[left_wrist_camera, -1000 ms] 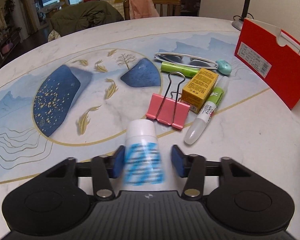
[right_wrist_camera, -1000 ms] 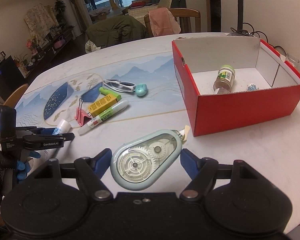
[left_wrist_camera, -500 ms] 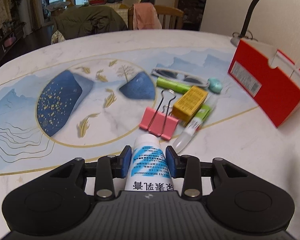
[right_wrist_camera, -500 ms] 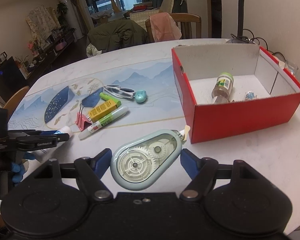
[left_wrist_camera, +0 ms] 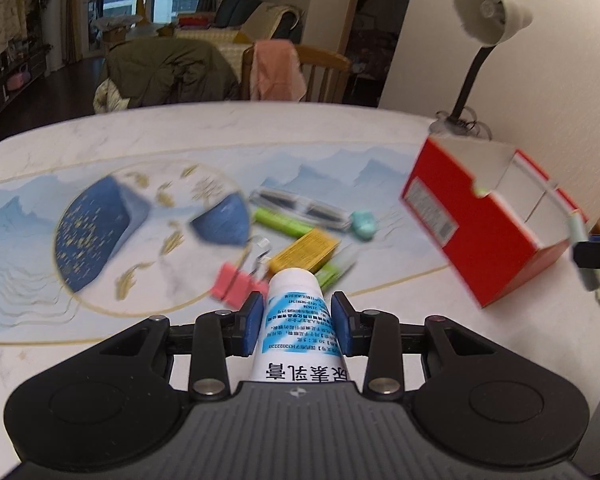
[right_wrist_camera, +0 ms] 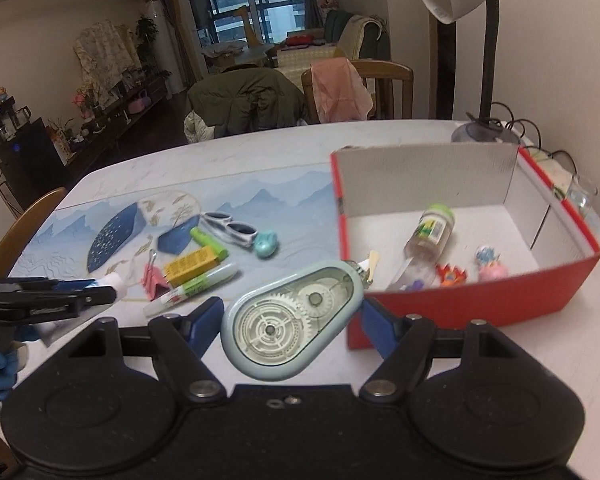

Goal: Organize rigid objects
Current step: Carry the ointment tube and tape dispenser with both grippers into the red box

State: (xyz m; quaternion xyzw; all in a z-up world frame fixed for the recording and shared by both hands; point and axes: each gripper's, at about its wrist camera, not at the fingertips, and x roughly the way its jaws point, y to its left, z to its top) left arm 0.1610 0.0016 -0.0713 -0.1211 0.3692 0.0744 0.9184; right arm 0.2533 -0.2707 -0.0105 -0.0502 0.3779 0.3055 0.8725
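Observation:
My left gripper (left_wrist_camera: 298,322) is shut on a white tube with blue print (left_wrist_camera: 298,328) and holds it above the table, cap pointing forward. My right gripper (right_wrist_camera: 292,316) is shut on a pale blue correction tape dispenser (right_wrist_camera: 288,320), held near the front left corner of the red box (right_wrist_camera: 460,304). The box holds a small bottle (right_wrist_camera: 430,234) and small toys (right_wrist_camera: 488,266). On the table lie a pink binder clip (left_wrist_camera: 236,284), a yellow carton (left_wrist_camera: 306,250), a green glue pen (right_wrist_camera: 192,288), a green tube (left_wrist_camera: 280,220), sunglasses (left_wrist_camera: 300,208) and a teal object (left_wrist_camera: 364,224).
A white desk lamp (left_wrist_camera: 488,28) stands behind the box at the table's far right. A glass (right_wrist_camera: 582,196) sits right of the box. Chairs with a pink cloth (left_wrist_camera: 278,70) and a green coat (left_wrist_camera: 168,72) stand behind the table.
My left gripper closed on the white tube and lifted it, swinging right toward the box. My right gripper moved the tape dispenser up and closer to the box.

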